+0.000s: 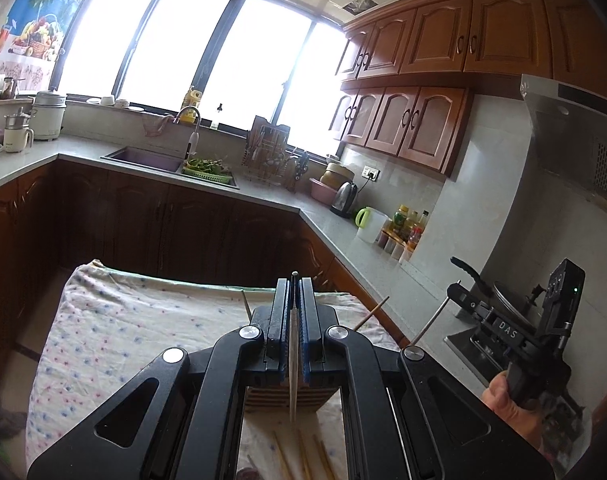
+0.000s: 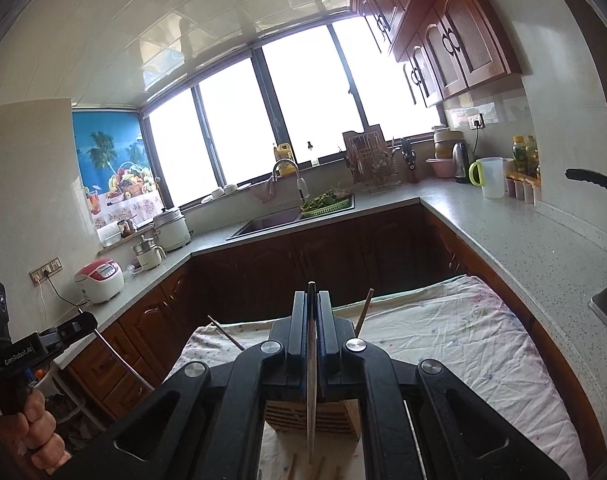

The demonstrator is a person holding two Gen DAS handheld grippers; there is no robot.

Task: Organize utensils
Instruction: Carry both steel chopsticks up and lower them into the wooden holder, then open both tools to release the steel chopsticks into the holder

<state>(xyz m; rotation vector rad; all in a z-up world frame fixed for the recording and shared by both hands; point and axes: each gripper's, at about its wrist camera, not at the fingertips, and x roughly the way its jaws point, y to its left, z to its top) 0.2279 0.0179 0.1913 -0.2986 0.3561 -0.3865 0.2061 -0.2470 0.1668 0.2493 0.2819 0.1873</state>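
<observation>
Fingers of both grippers clench knives: left gripper grasps a knife; right gripper another; slotted wooden block below each.

A slotted wooden block stands on the cloth-covered table, and chopsticks lie on the cloth on the near side of it. The left gripper and right gripper each pinch a thin blade that hangs down in front of the block. Behind the table the counter wraps around, with the sink under the window and the kettle to the right.
</observation>
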